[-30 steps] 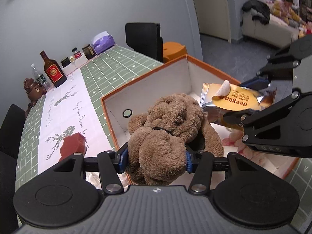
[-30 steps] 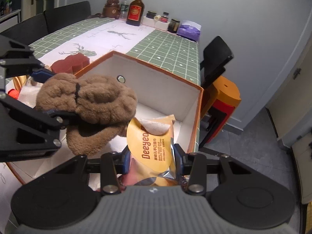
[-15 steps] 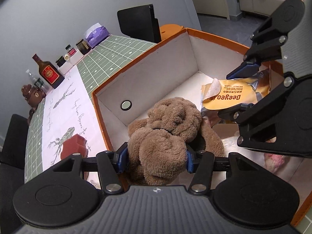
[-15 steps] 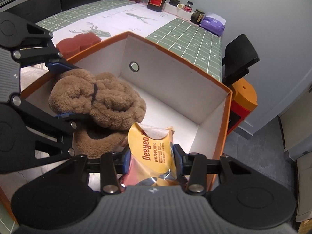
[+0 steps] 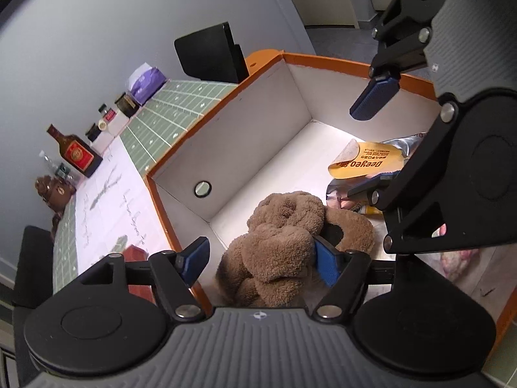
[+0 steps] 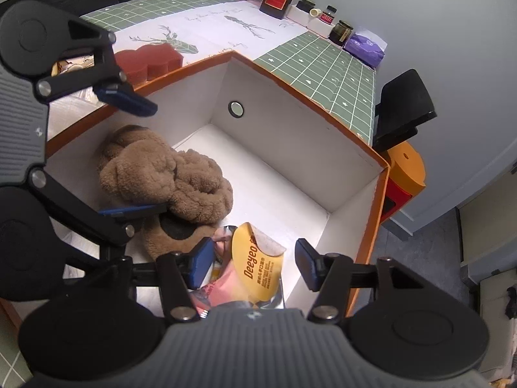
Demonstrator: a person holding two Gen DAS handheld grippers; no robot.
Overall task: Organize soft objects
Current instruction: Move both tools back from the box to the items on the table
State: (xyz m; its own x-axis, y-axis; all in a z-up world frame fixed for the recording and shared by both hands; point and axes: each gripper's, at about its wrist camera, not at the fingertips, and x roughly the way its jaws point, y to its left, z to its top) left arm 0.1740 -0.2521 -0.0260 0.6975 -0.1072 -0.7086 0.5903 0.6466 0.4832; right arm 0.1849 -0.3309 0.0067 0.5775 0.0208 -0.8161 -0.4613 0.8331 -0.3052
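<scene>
Two items: brown plush (image 5: 284, 236) and yellow pouch (image 6: 258, 265), each between separate jaws, twelve o'clock.
Left hand-held gripper (image 5: 261, 260): opening, one pad touching plush.
Right hand-held gripper (image 6: 255, 266): opening, pouch loose.

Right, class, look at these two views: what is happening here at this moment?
A person works two hand-held grippers over an orange-rimmed white cardboard box on a green checked table. The left gripper has a fluffy brown plush toy between its jaws, which are opening; one pad no longer touches it, and the toy lies on the box floor. The right gripper is opening around a yellow foil snack packet, also down in the box. Both soft items appear just released inside.
</scene>
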